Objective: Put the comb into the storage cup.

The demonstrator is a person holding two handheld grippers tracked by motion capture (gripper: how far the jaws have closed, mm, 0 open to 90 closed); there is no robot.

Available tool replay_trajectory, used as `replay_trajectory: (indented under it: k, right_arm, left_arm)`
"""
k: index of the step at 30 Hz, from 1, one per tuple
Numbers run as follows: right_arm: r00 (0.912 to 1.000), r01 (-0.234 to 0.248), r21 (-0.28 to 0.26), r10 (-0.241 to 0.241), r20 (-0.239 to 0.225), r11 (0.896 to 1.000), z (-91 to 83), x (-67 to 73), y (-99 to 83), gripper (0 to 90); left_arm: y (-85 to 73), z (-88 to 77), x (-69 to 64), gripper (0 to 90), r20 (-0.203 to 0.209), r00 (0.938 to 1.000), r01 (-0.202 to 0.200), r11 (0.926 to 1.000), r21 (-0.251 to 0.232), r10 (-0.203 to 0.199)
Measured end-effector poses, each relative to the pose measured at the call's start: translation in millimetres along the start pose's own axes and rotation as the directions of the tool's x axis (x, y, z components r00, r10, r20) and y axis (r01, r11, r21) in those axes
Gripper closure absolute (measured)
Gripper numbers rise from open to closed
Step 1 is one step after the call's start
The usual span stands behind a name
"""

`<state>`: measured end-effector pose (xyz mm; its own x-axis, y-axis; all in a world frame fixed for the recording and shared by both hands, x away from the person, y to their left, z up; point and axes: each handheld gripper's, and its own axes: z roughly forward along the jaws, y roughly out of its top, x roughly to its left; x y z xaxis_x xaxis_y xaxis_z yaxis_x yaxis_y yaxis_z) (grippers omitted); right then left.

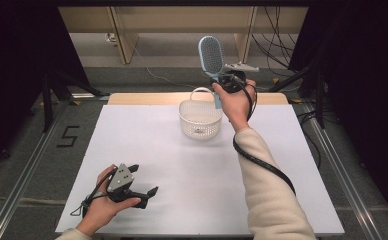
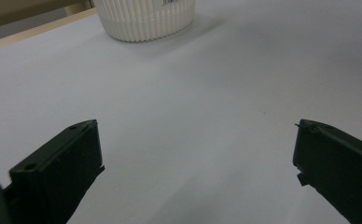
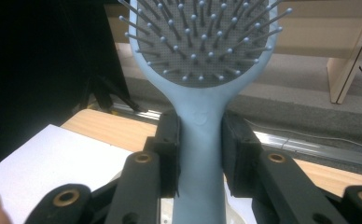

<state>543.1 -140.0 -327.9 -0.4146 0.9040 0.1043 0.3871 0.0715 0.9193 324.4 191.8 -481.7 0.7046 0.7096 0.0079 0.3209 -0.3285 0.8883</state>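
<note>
Right gripper (image 1: 230,80) pinches the blue hairbrush (image 1: 211,56) by its handle, bristle head upright, above the white basket (image 1: 200,120) at its 1 o'clock; left gripper (image 1: 141,183) rests spread and empty at 7 o'clock; step judged: carrying; next: lower brush into basket, release.

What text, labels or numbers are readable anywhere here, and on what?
"5": a dark numeral marked on the grey floor, left of the table in the high view.
Sticker on the white basket: dark print shows in the high view and at the top edge of the left gripper view, too small and cut off to read.
Blue hairbrush: no readable text.
</note>
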Motion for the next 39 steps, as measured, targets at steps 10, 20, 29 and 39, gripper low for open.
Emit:
replay_trajectory:
  k: [10,20,29,39]
  right_arm:
    - [1.0,0.0,0.0,0.0,-0.001,1.0,2.7,1.3,1.1,70.7]
    - [1.0,-0.008,0.001,0.008,-0.002,1.0,7.3,0.9,0.8,70.7]
    - [1.0,-0.005,-0.002,0.005,-0.006,1.0,10.3,3.8,4.6,70.7]
    - [0.9999,0.002,0.0,-0.002,-0.012,1.0,14.1,7.3,4.0,70.8]
  left_arm:
    - [0.0,0.2,0.2,0.7,0.002,1.0,-0.001,1.0,0.0,0.001]
    - [0.0,0.5,-0.1,0.7,0.003,1.0,0.002,1.0,-0.001,-0.002]
    - [0.1,0.2,0.4,0.7,0.003,1.0,-0.001,1.0,-0.001,0.001]
    - [0.1,0.3,0.2,0.7,0.003,1.0,0.003,1.0,-0.002,-0.003]
